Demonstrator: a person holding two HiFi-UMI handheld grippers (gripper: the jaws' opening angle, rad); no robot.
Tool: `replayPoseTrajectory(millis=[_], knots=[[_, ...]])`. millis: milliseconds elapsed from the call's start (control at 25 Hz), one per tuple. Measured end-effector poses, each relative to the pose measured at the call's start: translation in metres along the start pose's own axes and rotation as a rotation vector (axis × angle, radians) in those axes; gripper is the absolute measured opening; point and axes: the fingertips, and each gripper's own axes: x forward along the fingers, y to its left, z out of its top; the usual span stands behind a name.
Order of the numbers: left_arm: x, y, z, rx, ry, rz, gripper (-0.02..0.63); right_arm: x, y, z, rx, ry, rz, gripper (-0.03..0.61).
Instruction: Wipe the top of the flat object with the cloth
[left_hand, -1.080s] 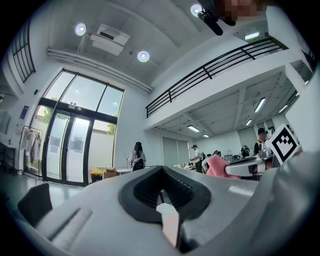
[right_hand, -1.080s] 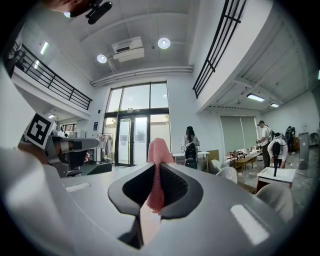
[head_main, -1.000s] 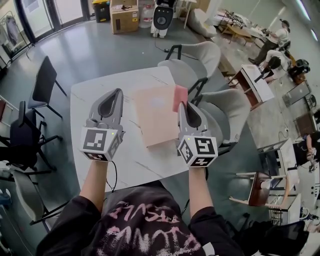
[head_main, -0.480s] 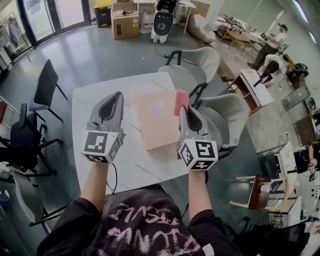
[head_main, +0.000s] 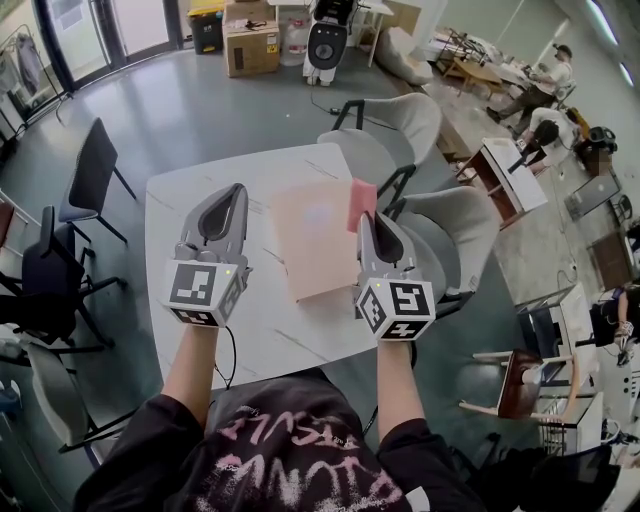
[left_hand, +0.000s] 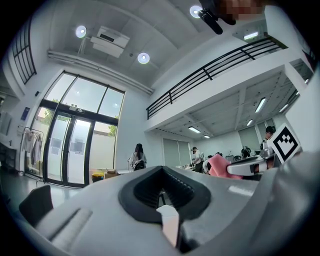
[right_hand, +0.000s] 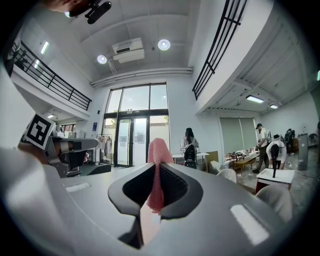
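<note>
The left claw (head_main: 232, 195) hovers over the white marble-look bench (head_main: 265, 335), pressed together on nothing. Right of it lies the pale peach flat board (head_main: 310, 235), its long axis running away from the person. The right claw (head_main: 366, 215) (plainly the nearer one) pinches the pink cloth (head_main: 361, 203) upright by the board's right edge. Grey chairs (head_main: 455, 225) stand beyond the bench, and I'd say nothing blocks a leftward sweep.

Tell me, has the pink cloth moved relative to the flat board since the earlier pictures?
No. The pink cloth, held in the right gripper, remains at the flat board's right edge, as before.
</note>
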Motion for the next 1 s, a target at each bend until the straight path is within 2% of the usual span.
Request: replayPoseTrajectory(millis=[200, 1000], knots=[[0.0014, -0.0008, 0.0003, -0.014, 0.0, -0.007, 0.002, 0.0016, -0.0008, 0.0001, -0.002, 0.003, 0.0, 0.046], [0.0054, -0.0046, -0.0009, 0.014, 0.006, -0.028, 0.002, 0.0053, -0.003, -0.0036, 0.004, 0.013, 0.003, 0.046]])
